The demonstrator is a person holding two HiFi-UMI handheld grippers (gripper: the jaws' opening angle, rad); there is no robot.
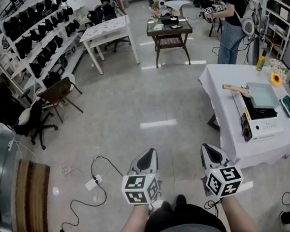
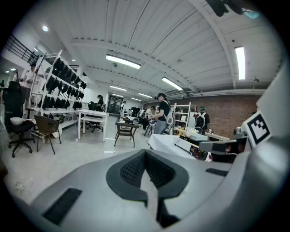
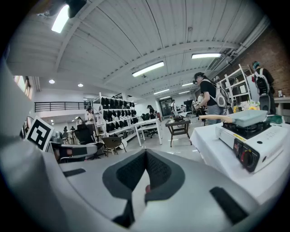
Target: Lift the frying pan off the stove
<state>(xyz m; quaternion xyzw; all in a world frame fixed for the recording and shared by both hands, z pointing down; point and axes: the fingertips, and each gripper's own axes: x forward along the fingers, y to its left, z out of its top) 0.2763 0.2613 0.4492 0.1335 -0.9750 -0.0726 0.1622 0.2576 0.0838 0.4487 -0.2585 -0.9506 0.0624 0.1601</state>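
A pale green square frying pan (image 1: 262, 95) with a wooden handle (image 1: 233, 88) sits on a white portable stove (image 1: 260, 118) on a white-clothed table (image 1: 228, 130) at the right. The right gripper view shows the pan (image 3: 247, 117) on the stove (image 3: 244, 138) at the right. My left gripper (image 1: 148, 156) and right gripper (image 1: 209, 151) are both shut and empty. They hang over the floor in front of me, well short of the table. The left gripper (image 2: 145, 156) points into the room, and the right gripper (image 3: 145, 156) does the same.
A sunflower (image 1: 275, 79), a yellow bottle (image 1: 260, 63) and a dark green item (image 1: 288, 105) share the table. A person (image 1: 231, 18) stands behind it. Cables and a power strip (image 1: 93, 182) lie on the floor at my left. Chairs (image 1: 56, 95) and shelving (image 1: 36, 42) line the left.
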